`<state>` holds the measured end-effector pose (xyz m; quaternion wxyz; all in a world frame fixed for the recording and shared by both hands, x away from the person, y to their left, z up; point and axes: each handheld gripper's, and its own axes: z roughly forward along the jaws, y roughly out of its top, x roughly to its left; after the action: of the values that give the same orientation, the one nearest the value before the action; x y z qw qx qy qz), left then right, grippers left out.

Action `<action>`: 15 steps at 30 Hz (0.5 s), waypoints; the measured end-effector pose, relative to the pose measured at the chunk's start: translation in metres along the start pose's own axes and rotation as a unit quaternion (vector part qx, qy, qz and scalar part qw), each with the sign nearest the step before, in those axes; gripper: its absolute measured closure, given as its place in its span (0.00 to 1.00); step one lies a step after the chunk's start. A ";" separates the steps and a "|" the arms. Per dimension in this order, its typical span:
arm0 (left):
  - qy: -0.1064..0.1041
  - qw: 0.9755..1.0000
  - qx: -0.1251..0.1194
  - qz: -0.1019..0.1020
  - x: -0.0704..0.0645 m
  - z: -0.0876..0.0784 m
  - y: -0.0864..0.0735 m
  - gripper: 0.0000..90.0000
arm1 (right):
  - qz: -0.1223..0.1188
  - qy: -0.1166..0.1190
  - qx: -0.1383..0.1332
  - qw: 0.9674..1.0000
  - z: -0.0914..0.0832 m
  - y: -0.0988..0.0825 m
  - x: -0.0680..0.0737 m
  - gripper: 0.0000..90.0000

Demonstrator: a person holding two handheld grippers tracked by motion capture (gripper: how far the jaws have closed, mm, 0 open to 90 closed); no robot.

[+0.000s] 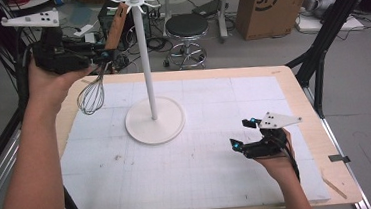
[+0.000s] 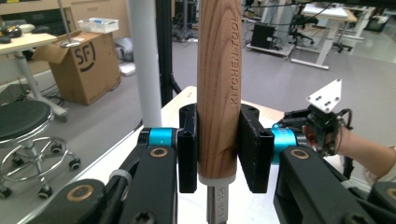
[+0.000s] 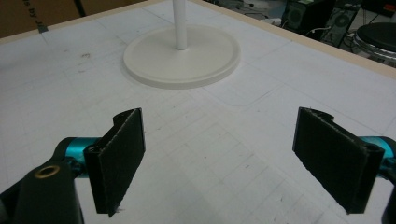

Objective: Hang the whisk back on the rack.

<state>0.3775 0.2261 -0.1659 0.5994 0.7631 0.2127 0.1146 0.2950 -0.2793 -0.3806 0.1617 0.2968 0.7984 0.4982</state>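
Left gripper [image 2: 217, 149] – jaws pinch the wooden handle [image 2: 218, 93] of a whisk [image 1: 92, 94], pads pressed on both sides near the handle's lower end. Left gripper view, centre of frame: handle stands upright betw. the pads, "KITCHEN TOOL" printed along it, metal stem just below at bottom centre. The wire head shows in the high view, upper left of frame, hanging below the gripper over the far left corner of the white mat [image 1: 200, 183], handle tilting up toward the hooks atop the white stand [image 1: 153, 114].

Left gripper view also has the stand's pole just left of the handle, a black stool [image 2: 23, 121] at left edge, a cardboard box [image 2: 84, 60] upper left, and the right gripper [image 2: 322, 126] w/ its grey plate at right – seen from the front there.

Right gripper [image 3: 219, 158] – jaws spread wide, nothing betw. them. Right gripper view: pads at lower left and lower right of frame, bare mat between, stand's round base at top centre. High view puts it lower right of frame, low over the mat, well apart from the stand.
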 end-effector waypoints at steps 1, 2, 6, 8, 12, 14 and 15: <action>0.002 1.000 0.001 0.000 0.001 0.000 -0.001 0.79 | 0.002 0.001 -0.001 1.000 0.000 0.000 0.000 0.18; 0.004 1.000 -0.002 -0.003 0.002 0.001 -0.001 0.79 | 0.003 0.001 0.000 1.000 0.000 0.000 0.000 0.18; 0.010 1.000 0.004 -0.003 0.005 0.004 -0.002 0.79 | 0.002 0.001 -0.002 1.000 0.000 0.000 -0.001 0.18; 0.012 1.000 0.007 -0.005 0.006 0.007 -0.003 0.79 | 0.002 0.000 -0.001 1.000 -0.001 0.000 -0.001 0.18; 0.013 1.000 0.013 -0.006 0.007 0.013 -0.007 0.79 | 0.004 0.000 -0.004 1.000 -0.001 0.000 -0.001 0.18; 0.012 1.000 0.010 -0.010 0.008 0.015 -0.010 0.79 | 0.002 0.000 -0.003 1.000 -0.002 0.000 -0.001 0.18; 0.011 1.000 0.009 -0.011 0.009 0.016 -0.011 0.79 | 0.003 0.000 -0.004 1.000 -0.002 0.000 -0.001 0.18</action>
<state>0.3900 0.2183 -0.1813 0.5914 0.7647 0.2287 0.1149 0.2950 -0.2815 -0.3801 0.1614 0.2983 0.7957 0.5018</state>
